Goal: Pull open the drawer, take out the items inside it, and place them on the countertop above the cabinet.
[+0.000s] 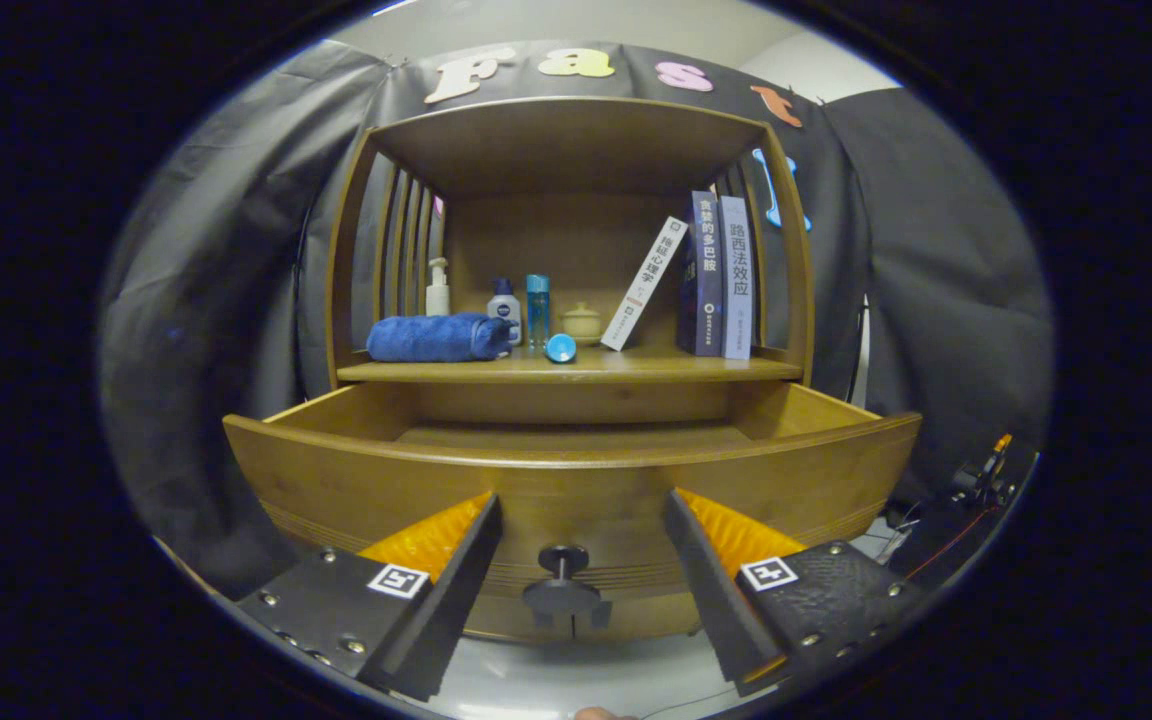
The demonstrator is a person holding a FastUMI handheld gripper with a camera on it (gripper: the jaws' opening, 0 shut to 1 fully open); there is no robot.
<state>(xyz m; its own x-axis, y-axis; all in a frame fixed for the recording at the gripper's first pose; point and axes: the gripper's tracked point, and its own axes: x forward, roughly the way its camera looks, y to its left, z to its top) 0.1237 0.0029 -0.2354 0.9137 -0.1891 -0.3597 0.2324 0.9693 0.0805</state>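
Right in front of the gripper (583, 520) sits the wooden cabinet (576, 130) with its drawer (576, 480) already pulled out toward us. Both fingers are spread wide apart with nothing between them, and the drawer's little dark knob (563, 585) sits in the gap, not touched by either one. From this angle you only get the far strip of the drawer floor, so I can't tell what's lying inside.

Up at 12 o'clock from the knob is the countertop (576, 370), and it's pretty busy. Over toward 10 o'clock there's a rolled blue towel (441, 338), with a white pump bottle (437, 288) behind it. Then a small blue-capped bottle (504, 308), a tall clear blue bottle (537, 310), a blue cap (561, 348) lying near the front edge, and a little lidded jar (581, 322). Toward 1 o'clock a white book (644, 285) leans against two upright books (721, 275).
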